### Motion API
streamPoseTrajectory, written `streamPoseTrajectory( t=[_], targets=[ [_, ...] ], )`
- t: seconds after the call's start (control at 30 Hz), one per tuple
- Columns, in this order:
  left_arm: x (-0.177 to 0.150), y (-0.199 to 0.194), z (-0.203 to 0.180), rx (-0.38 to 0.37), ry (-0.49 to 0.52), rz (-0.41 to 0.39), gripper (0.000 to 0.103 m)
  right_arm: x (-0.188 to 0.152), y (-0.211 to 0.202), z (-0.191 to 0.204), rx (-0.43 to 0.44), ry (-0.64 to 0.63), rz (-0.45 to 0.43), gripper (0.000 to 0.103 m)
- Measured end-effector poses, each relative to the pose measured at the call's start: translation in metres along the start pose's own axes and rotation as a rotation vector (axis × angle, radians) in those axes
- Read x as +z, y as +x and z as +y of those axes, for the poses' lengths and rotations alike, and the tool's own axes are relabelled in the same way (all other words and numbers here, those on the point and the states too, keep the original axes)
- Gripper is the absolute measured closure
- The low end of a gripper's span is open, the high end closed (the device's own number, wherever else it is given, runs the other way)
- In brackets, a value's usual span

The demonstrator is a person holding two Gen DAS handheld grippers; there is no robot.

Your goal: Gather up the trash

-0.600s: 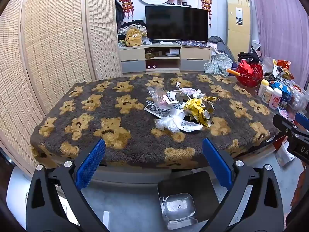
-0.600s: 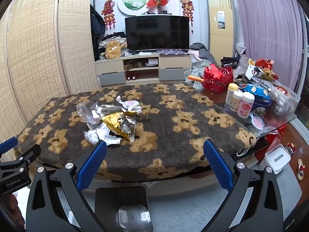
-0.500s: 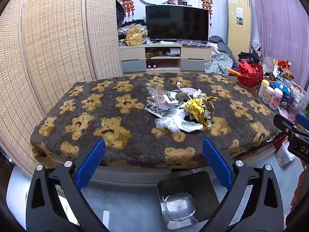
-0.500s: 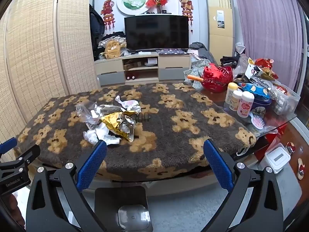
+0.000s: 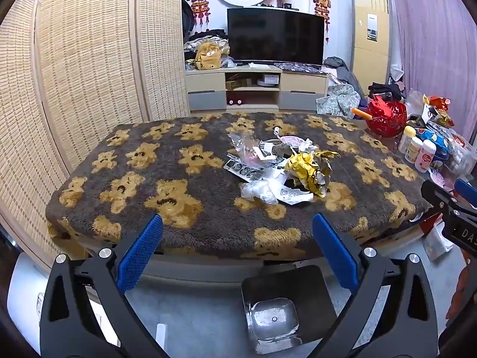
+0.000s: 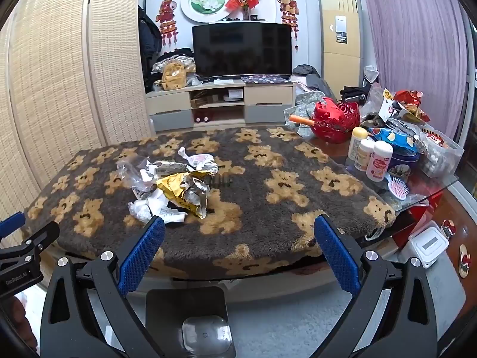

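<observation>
Both tongs were spread wide w/ nothing between the pads. Left tongs (image 5: 237, 247) hovered off the near edge of the surface (image 5: 179, 208), which was covered by a bear-print blanket. Right tongs (image 6: 238, 249) did the same. Trash pile (image 5: 281, 168) lay on the blanket approx. mid-surface: at 12 o'clock from the left tongs, at 11 o'clock from the right tongs (image 6: 174, 186). Crumpled gold wrapper (image 5: 310, 170) sat at the pile's 3 o'clock side. Black bin (image 6: 189, 322) stood on the floor below, at 6 o'clock.
</observation>
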State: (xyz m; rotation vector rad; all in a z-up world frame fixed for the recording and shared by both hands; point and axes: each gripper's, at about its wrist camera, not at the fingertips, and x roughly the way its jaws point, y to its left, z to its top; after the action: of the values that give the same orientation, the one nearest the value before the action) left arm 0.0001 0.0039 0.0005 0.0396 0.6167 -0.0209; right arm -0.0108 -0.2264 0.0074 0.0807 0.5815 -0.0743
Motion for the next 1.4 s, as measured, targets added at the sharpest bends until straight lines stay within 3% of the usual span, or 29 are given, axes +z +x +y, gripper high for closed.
streamPoseTrajectory(
  t=[1.4],
  targets=[
    [0.0017, -0.0002, 0.0009, -0.003, 0.001, -0.002, 0.008, -0.0055, 0.0047, 0.0018, 0.006, -0.002, 0.007, 0.003]
  ],
)
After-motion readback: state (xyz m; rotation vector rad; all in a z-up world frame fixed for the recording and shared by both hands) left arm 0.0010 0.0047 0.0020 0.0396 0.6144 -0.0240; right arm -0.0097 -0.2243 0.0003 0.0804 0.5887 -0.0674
